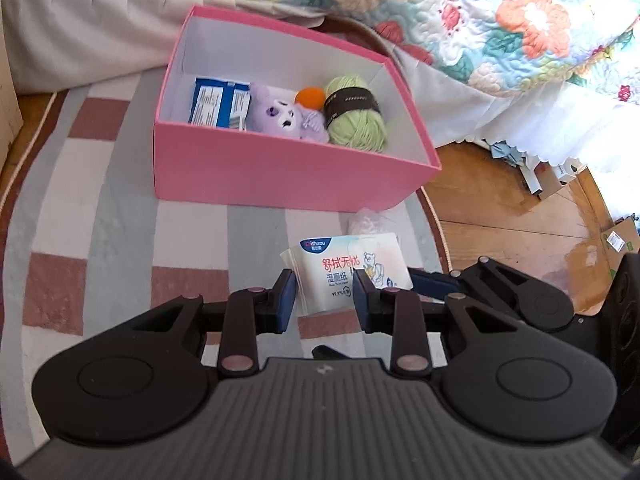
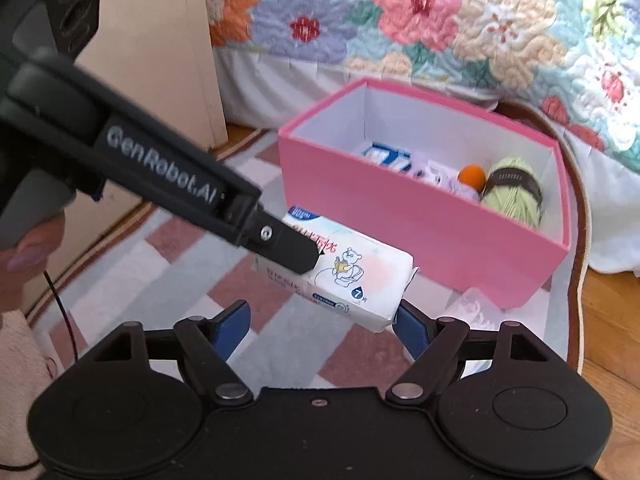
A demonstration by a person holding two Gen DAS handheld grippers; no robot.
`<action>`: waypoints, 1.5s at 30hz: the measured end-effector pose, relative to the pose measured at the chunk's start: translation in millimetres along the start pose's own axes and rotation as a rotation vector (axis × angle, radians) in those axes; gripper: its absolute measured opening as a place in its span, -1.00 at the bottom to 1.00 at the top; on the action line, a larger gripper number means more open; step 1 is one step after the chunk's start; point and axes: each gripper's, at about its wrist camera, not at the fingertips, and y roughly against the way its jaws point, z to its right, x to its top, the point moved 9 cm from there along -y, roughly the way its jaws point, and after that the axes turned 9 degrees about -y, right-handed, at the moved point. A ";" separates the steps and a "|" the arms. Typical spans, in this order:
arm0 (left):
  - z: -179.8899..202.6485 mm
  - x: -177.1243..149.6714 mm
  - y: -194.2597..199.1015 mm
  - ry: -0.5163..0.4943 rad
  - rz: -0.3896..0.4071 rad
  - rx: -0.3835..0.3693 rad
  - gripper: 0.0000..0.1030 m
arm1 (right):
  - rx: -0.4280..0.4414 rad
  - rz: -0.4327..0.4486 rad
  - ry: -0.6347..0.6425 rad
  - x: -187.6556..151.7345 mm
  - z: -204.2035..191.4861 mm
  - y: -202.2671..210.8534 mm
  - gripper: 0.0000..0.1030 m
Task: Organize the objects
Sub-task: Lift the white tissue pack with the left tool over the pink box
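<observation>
A white wet wipes pack (image 1: 344,268) with a bear drawing hangs above the rug, and my left gripper (image 1: 325,300) is shut on it, blue pads pressing both sides. In the right wrist view the left gripper's finger (image 2: 288,250) reaches in from the upper left, clamped on the pack (image 2: 356,280). My right gripper (image 2: 322,328) stands open just below the pack; its right finger (image 2: 412,332) is at the pack's corner, its left finger is apart. Beyond stands the open pink box (image 1: 280,176) holding blue packets (image 1: 218,106), a purple plush (image 1: 280,118), an orange ball (image 1: 310,98) and green yarn (image 1: 356,114).
The box stands on a checked rug (image 1: 100,200) beside a bed with a floral quilt (image 1: 520,20). A small pale packet (image 1: 368,218) lies on the rug by the box's front. Wooden floor (image 1: 500,208) with cardboard clutter (image 1: 560,176) is at right. A beige panel (image 2: 160,60) stands left.
</observation>
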 end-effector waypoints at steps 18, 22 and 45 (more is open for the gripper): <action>6.1 22.6 30.7 -0.016 0.077 0.012 -0.44 | -0.001 0.106 0.040 45.8 -10.2 32.3 0.60; 10.2 25.9 36.5 -0.018 0.073 0.014 -0.44 | -0.012 0.106 0.054 52.9 -12.7 38.4 0.60; 9.2 90.9 40.8 -0.022 0.098 0.036 -0.38 | -0.070 0.160 0.115 119.5 -0.4 40.5 0.42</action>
